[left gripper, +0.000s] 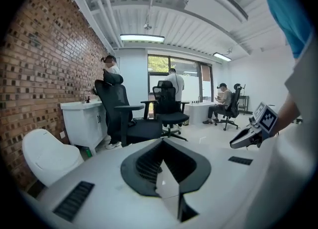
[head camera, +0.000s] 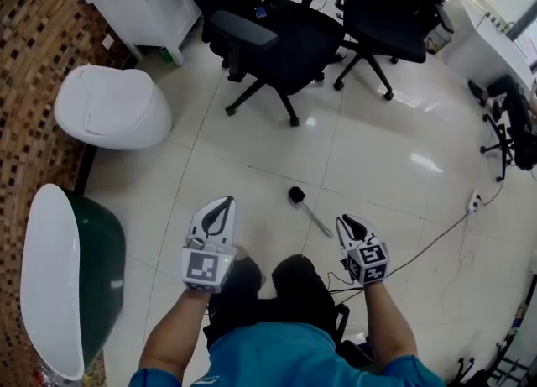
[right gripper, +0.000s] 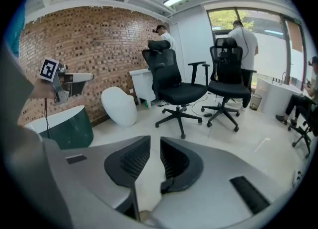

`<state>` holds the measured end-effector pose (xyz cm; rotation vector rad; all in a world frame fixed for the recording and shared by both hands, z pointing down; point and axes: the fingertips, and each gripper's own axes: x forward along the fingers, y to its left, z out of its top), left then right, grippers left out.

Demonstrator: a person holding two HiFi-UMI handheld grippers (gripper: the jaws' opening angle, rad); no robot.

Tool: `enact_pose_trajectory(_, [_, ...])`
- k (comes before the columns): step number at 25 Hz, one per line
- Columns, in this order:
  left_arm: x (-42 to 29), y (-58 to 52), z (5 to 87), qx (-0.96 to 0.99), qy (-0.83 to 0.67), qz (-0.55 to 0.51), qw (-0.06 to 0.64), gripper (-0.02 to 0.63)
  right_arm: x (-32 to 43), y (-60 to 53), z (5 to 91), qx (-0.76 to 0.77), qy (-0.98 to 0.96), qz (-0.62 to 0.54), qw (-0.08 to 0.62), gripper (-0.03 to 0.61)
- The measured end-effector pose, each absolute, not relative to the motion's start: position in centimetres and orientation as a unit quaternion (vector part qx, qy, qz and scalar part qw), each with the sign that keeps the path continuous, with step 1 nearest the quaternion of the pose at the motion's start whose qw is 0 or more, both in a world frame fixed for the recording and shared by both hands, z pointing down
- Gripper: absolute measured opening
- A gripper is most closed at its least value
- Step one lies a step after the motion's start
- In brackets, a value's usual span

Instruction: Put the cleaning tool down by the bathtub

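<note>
Bare tile floor (head camera: 252,159) open ahead, bathtub (head camera: 50,285) and toilet (head camera: 113,108) lining brick wall (head camera: 33,33) at left, free strip of floor beside the bathtub, two office chairs (head camera: 281,37) closing the far side, cleaning tool (head camera: 309,209) lying mid-floor, cable (head camera: 436,238) trailing at right

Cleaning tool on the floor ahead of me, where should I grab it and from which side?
Probably the thin handle, near its middle, coming straight down with the jaws across it. The cleaning tool lies flat on the floor, bulky black head pointing away, and the handle's near end lies close to the open right gripper.
</note>
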<state>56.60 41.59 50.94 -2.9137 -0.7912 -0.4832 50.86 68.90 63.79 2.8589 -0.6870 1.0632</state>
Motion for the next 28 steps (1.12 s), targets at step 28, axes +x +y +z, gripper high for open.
enact_pose_trajectory(28, [63.0, 41.6, 94.3, -0.958, -0.241, -0.145, 0.054, 0.0, 54.5, 69.9, 123.6, 0.827, -0.262, 0.48, 0.13, 0.158])
